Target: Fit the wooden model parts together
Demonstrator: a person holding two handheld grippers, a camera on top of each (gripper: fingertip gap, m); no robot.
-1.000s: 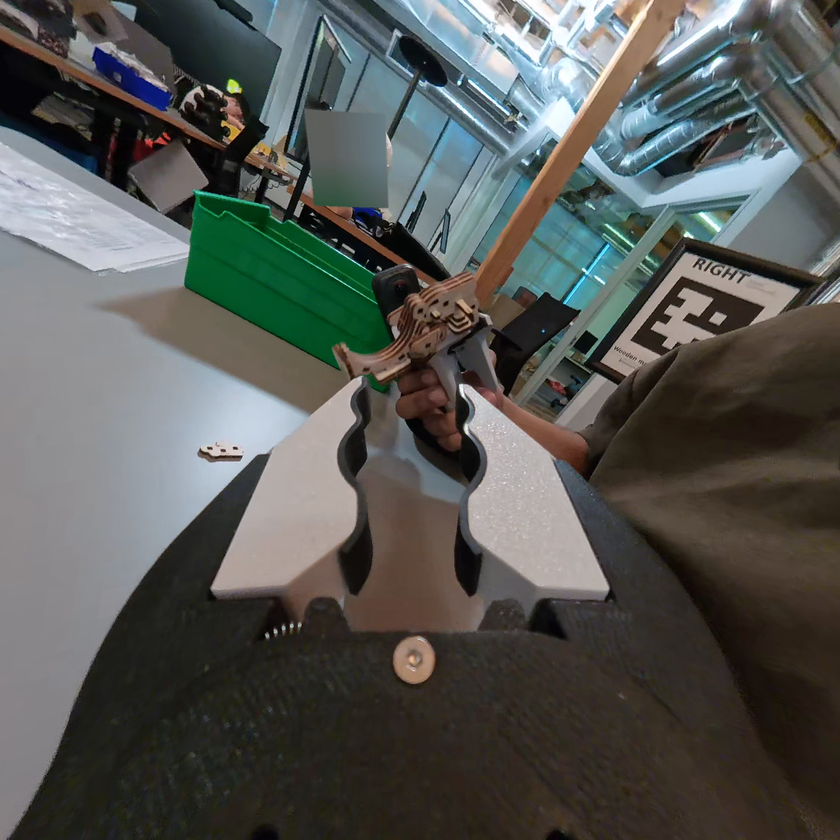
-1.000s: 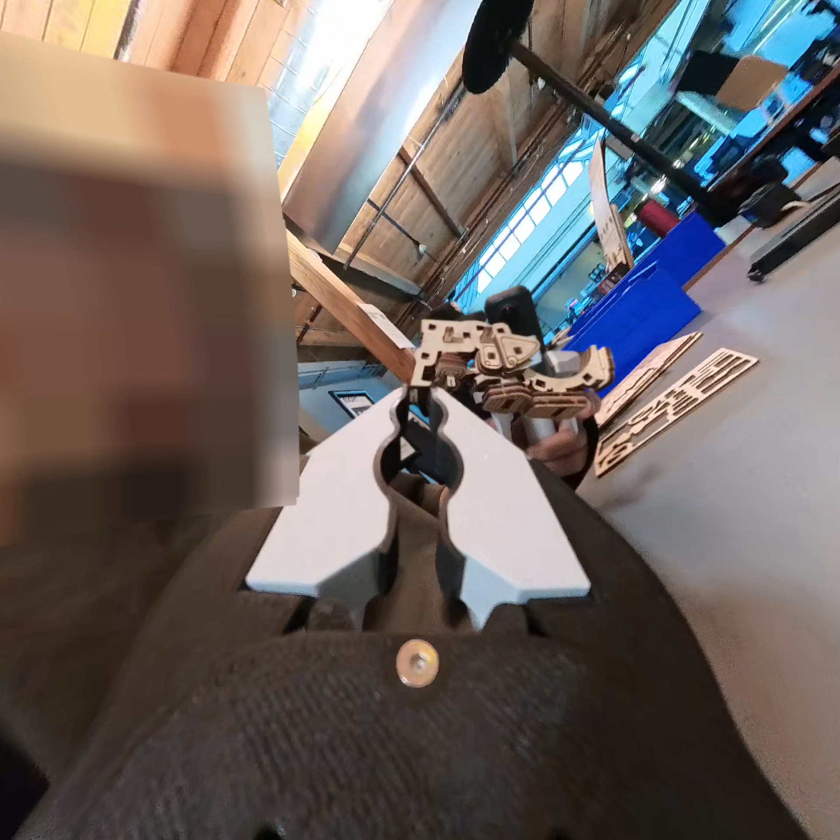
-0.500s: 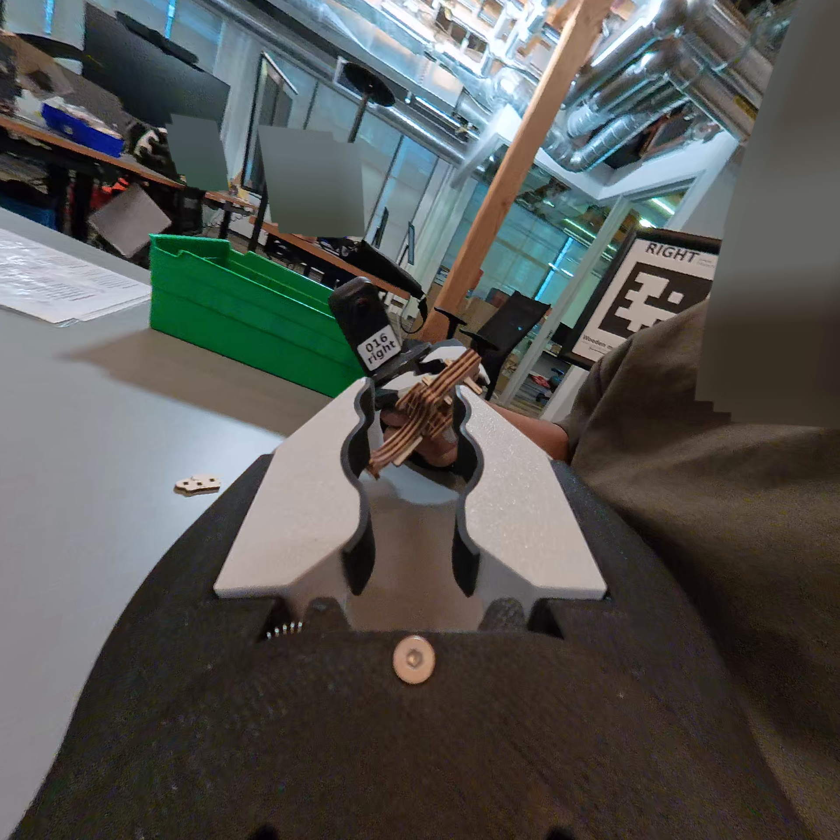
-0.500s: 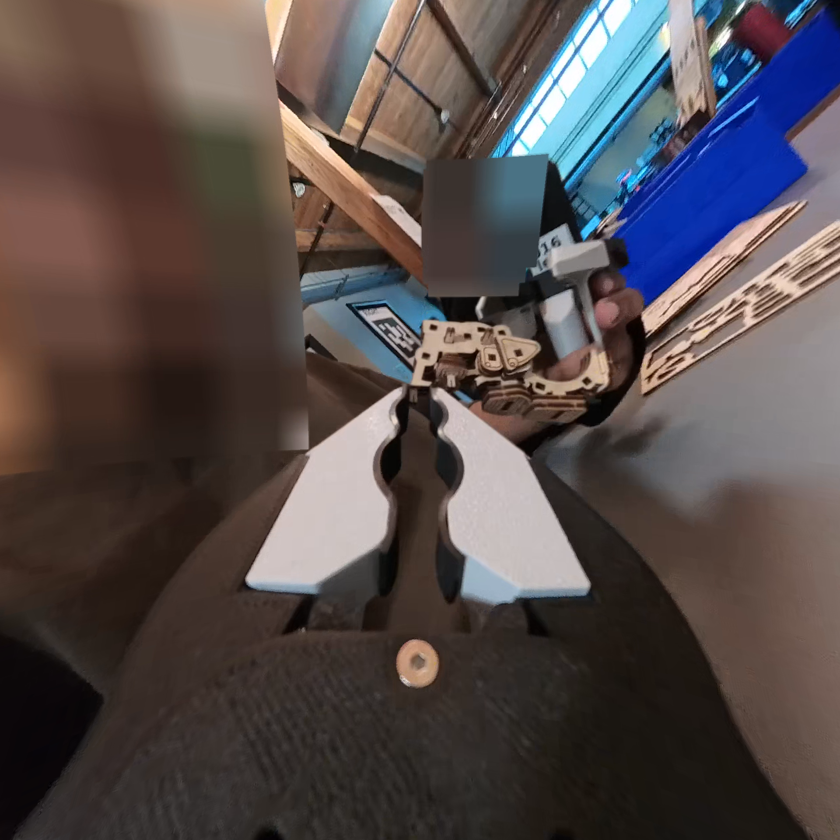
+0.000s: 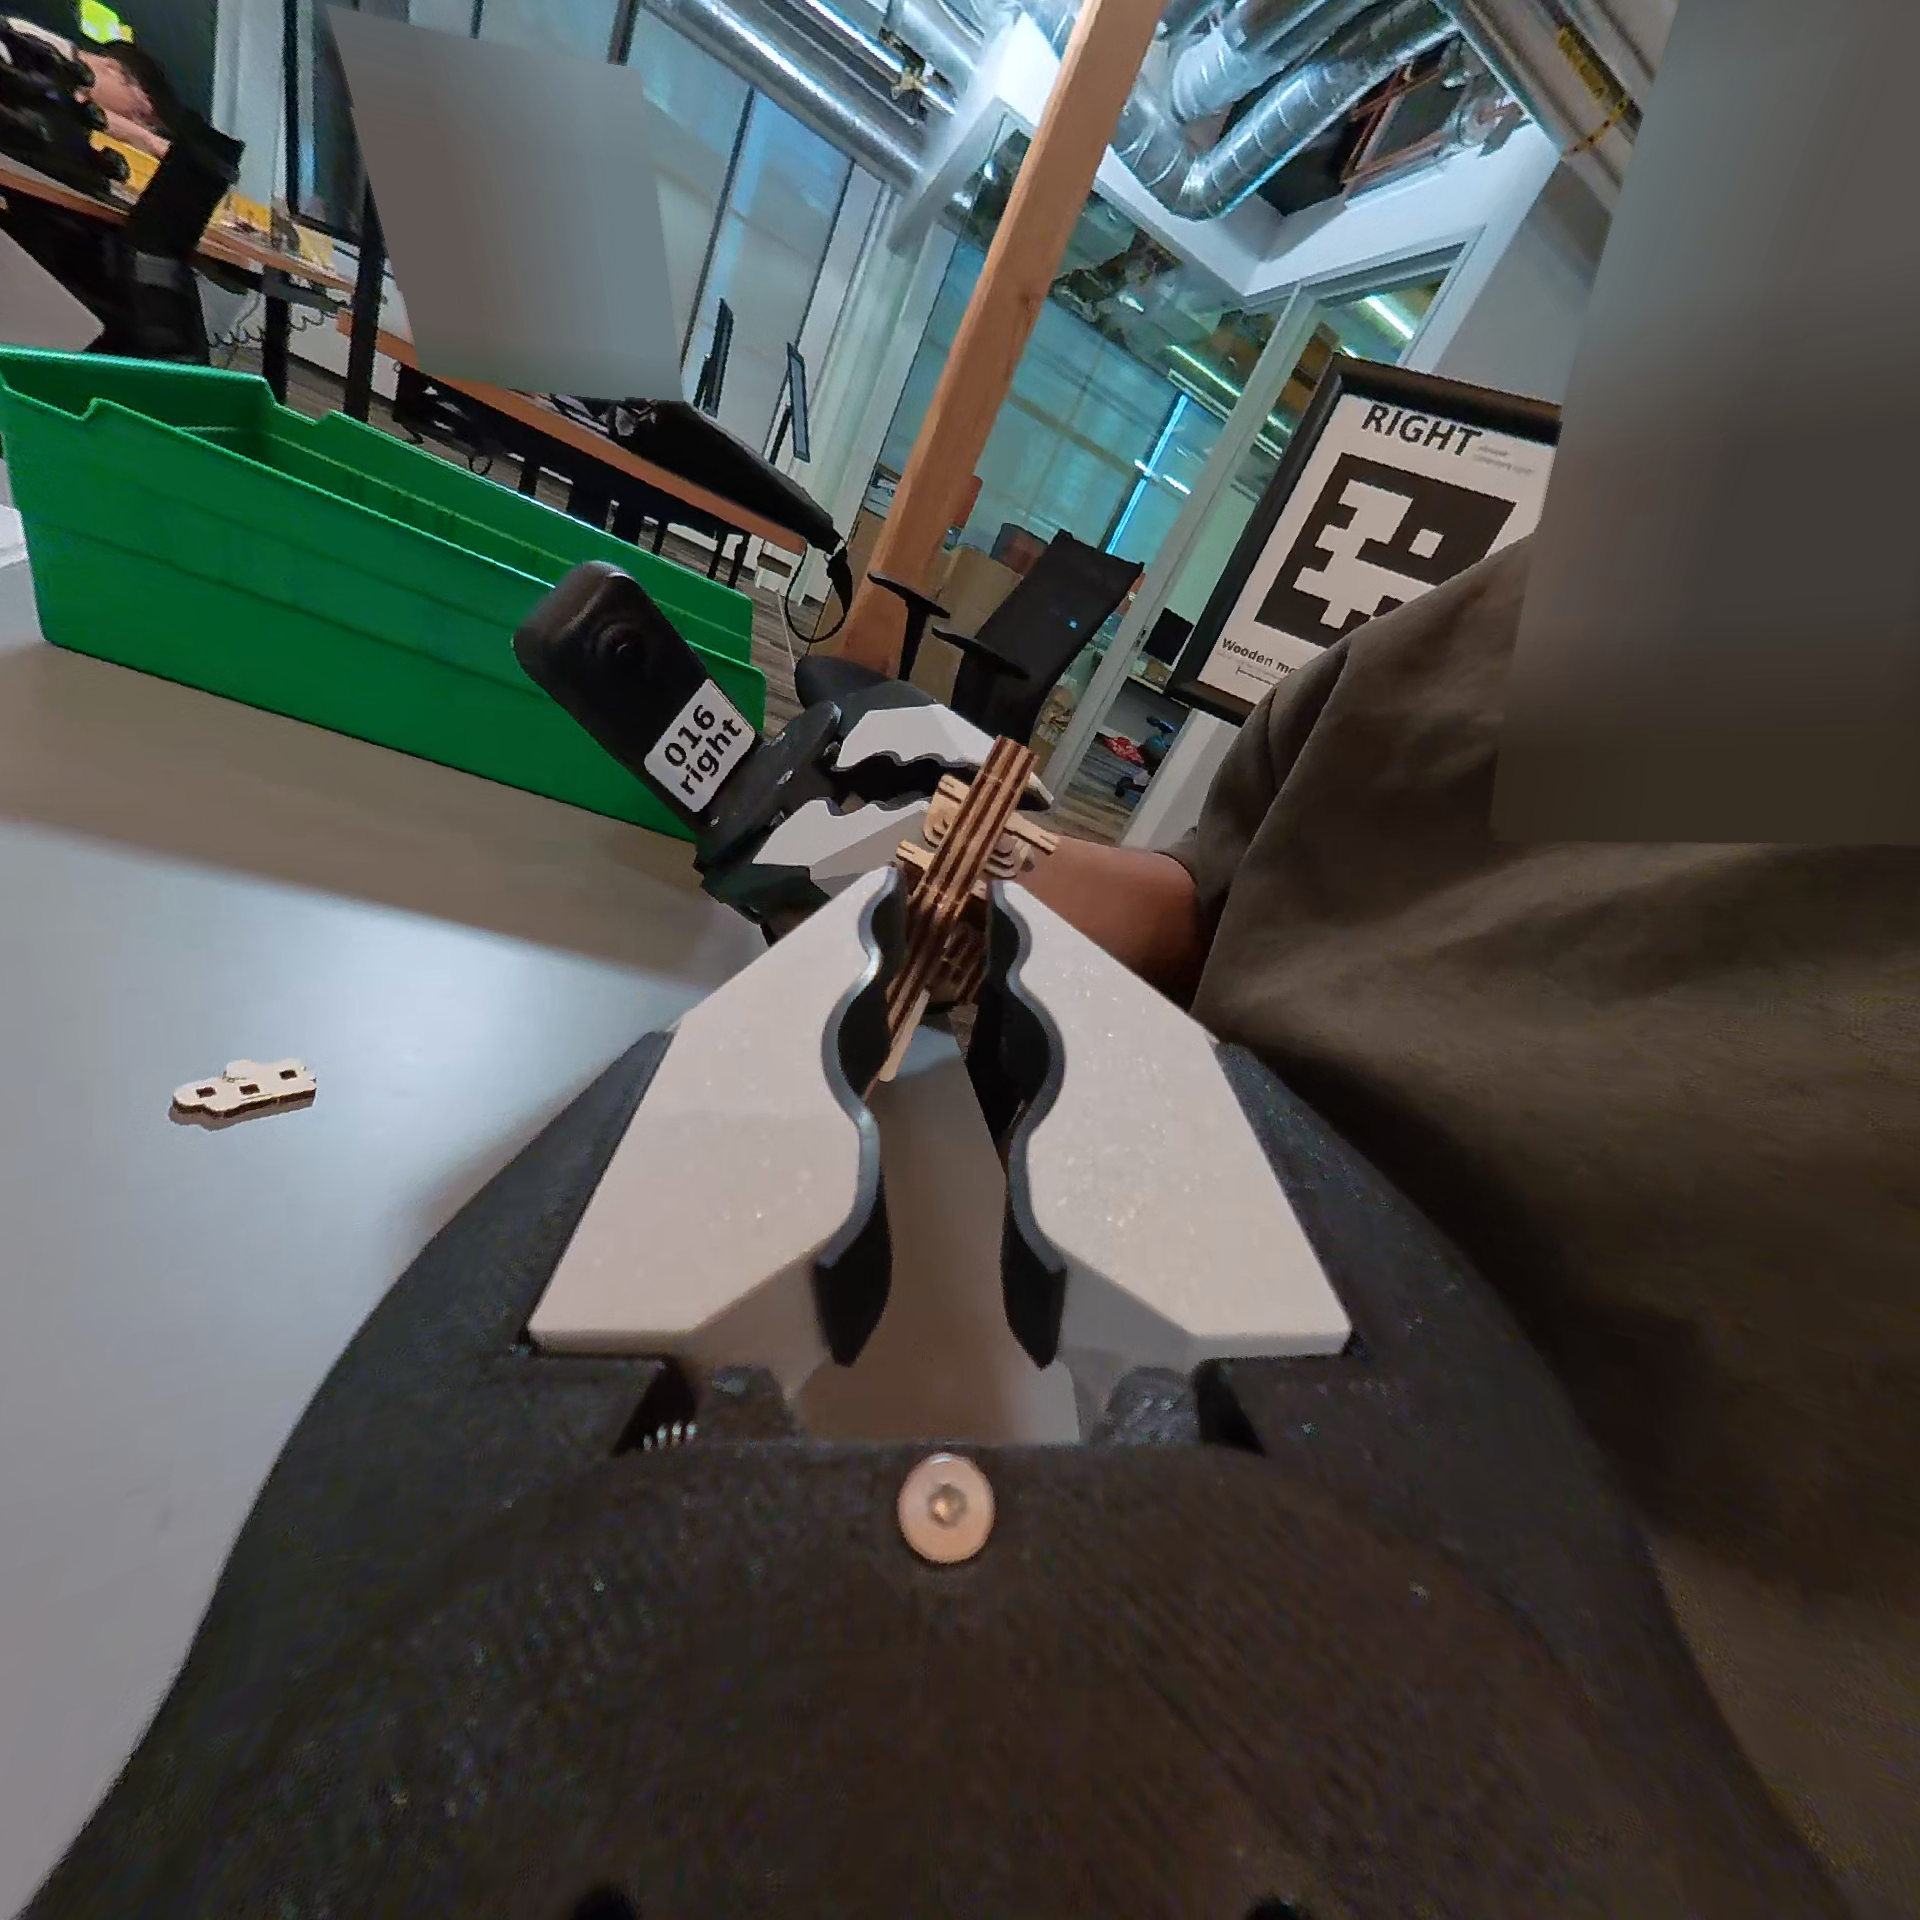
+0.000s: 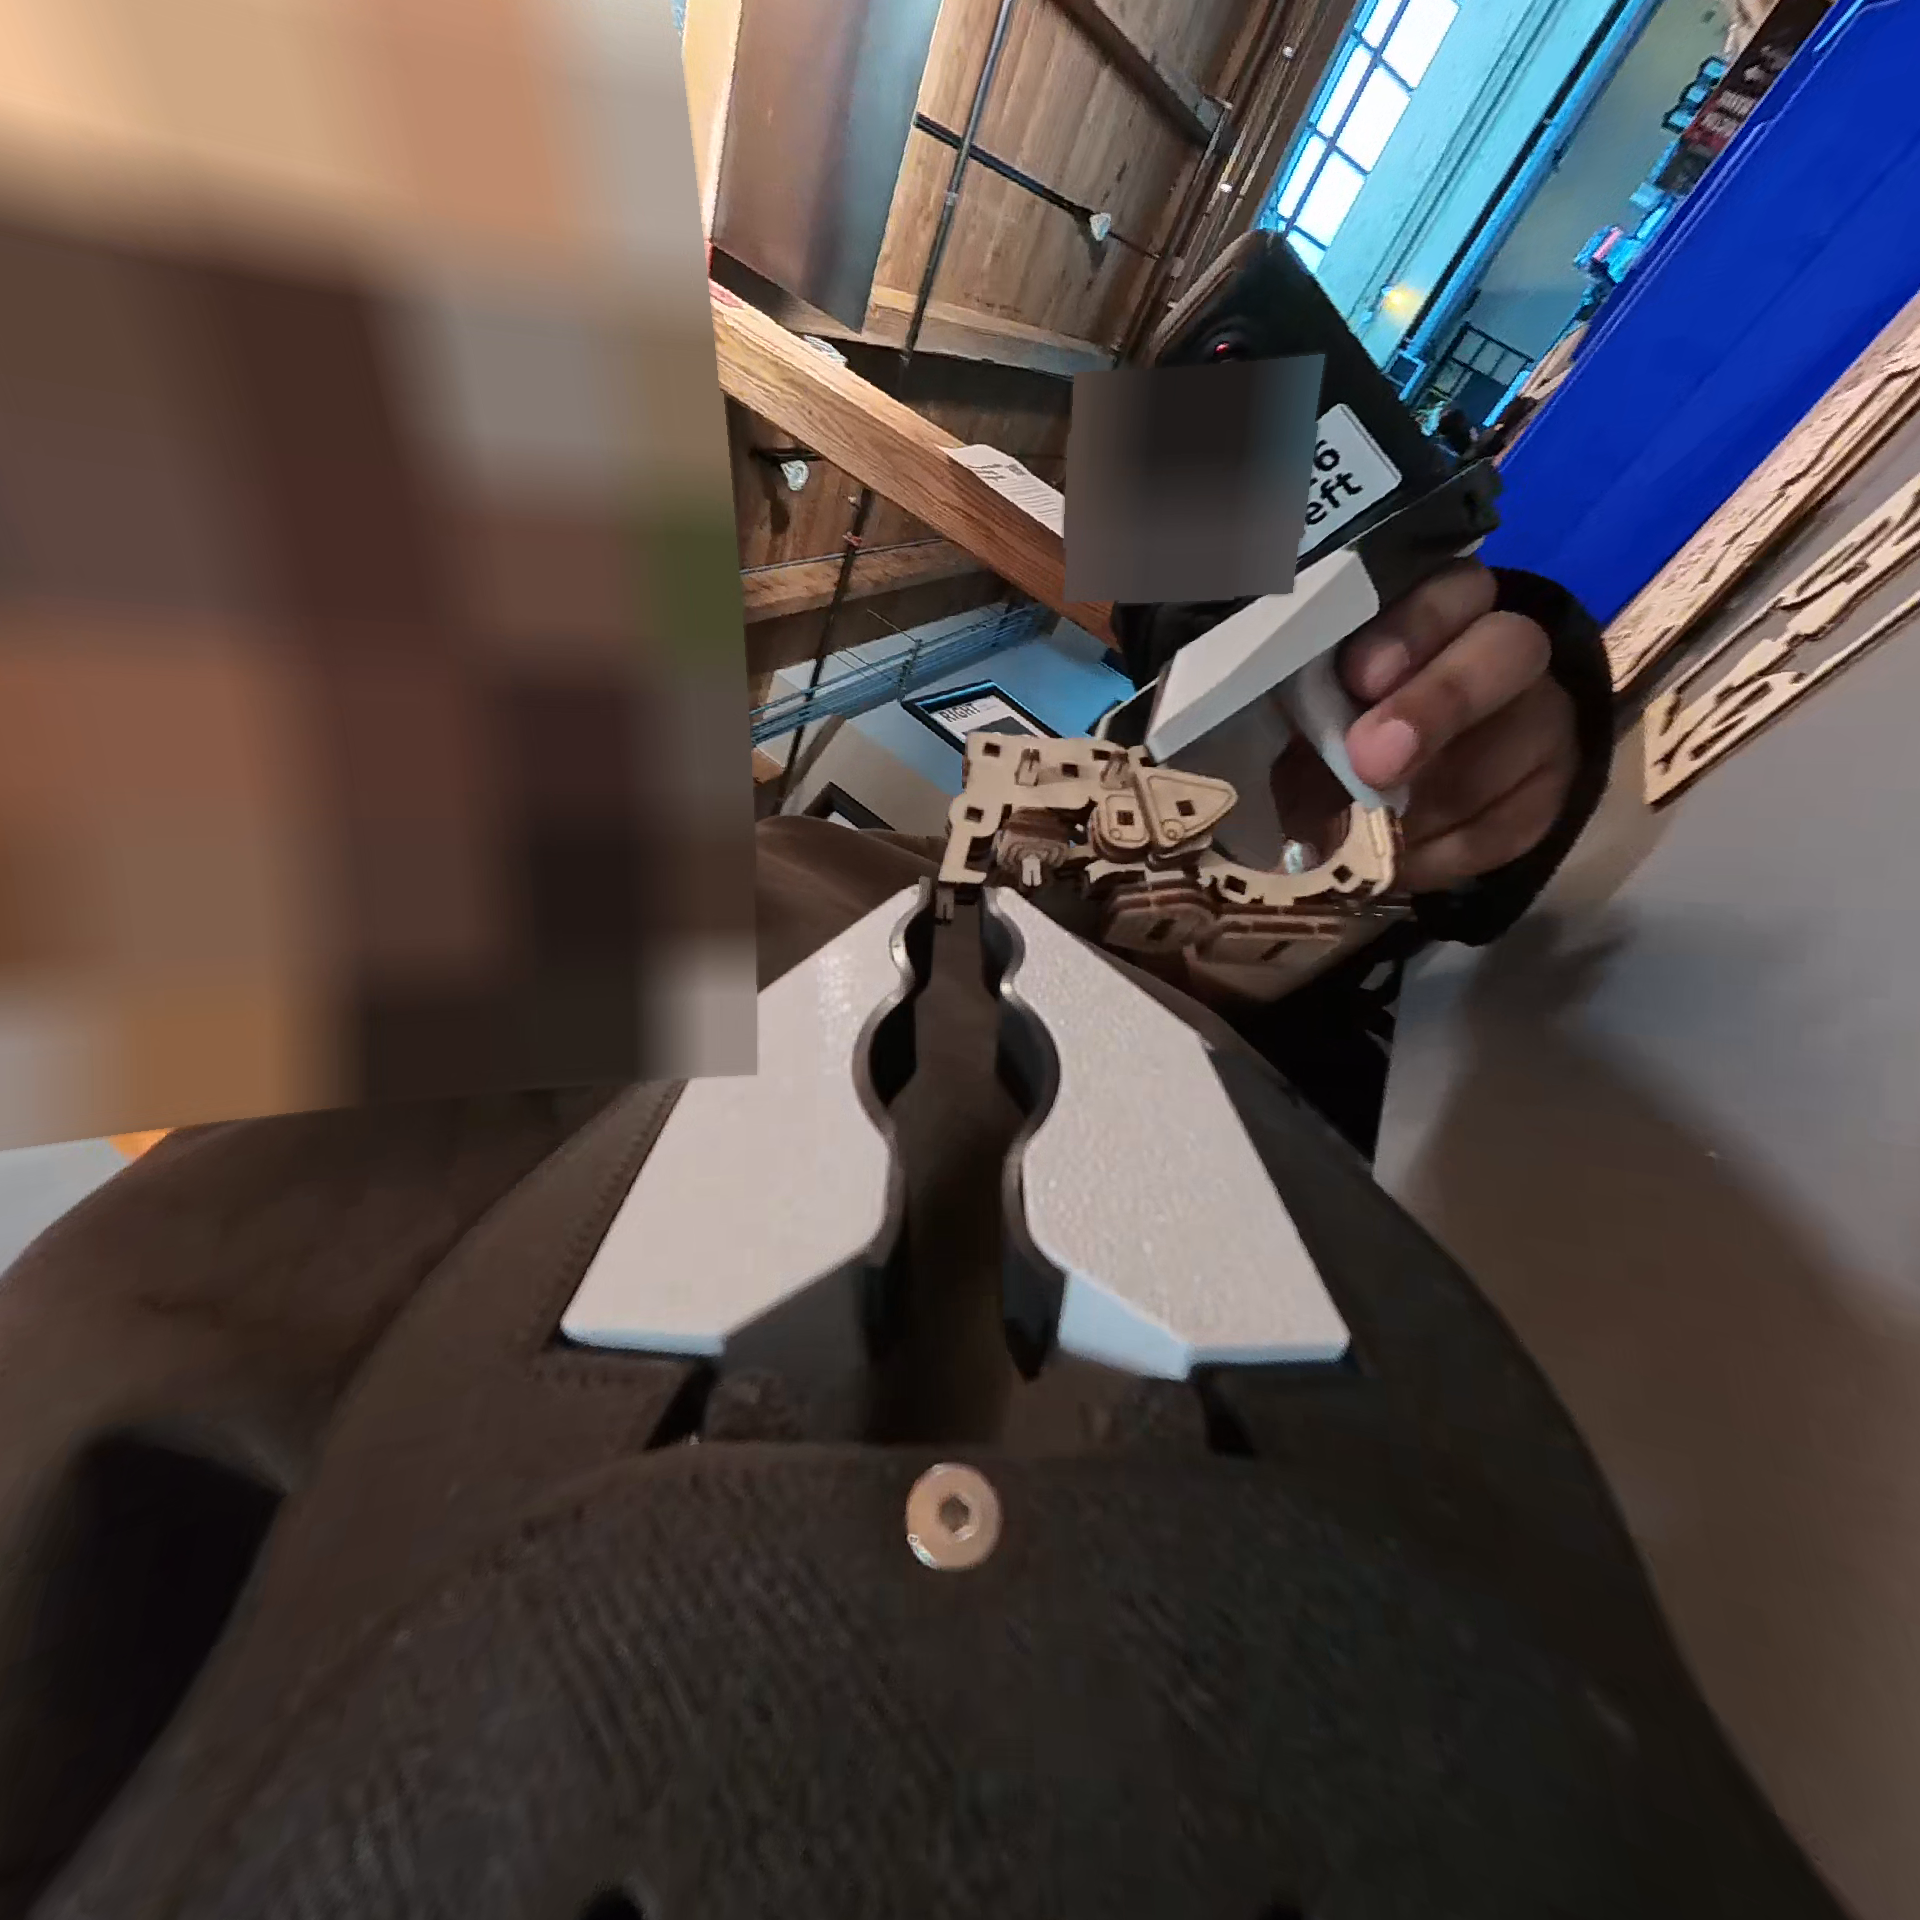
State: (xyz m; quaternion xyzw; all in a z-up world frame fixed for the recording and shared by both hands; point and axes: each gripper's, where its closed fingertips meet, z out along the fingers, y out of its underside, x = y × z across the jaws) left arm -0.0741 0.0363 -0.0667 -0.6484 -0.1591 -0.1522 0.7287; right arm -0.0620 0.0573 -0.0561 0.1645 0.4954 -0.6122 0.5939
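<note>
The wooden model (image 6: 1153, 862) is a light plywood assembly with a curved end, held in the air over the grey table. My right gripper (image 6: 954, 906) is shut on a thin tab at the model's left end. In the left wrist view the model (image 5: 951, 904) shows edge-on between my fingertips. My left gripper (image 5: 943, 914) is closed in on it, its pads against the layered edge. The right gripper (image 5: 883, 800) shows just behind it. In the right wrist view the left gripper's grey finger (image 6: 1247, 665) reaches down over the model's curved end.
A small loose wooden piece (image 5: 244, 1086) lies on the table (image 5: 312, 935) to the left. A green bin (image 5: 312, 582) stands behind it. Cut plywood sheets (image 6: 1787, 582) and a blue bin (image 6: 1714, 312) are at the right. A person's olive sleeve (image 5: 1558, 1039) is close by. The grippers are tip to tip, or close to it.
My left gripper has come up to the model and its fingers have narrowed around it. My right gripper has kept its hold and tilted the model edge-on toward the left gripper.
</note>
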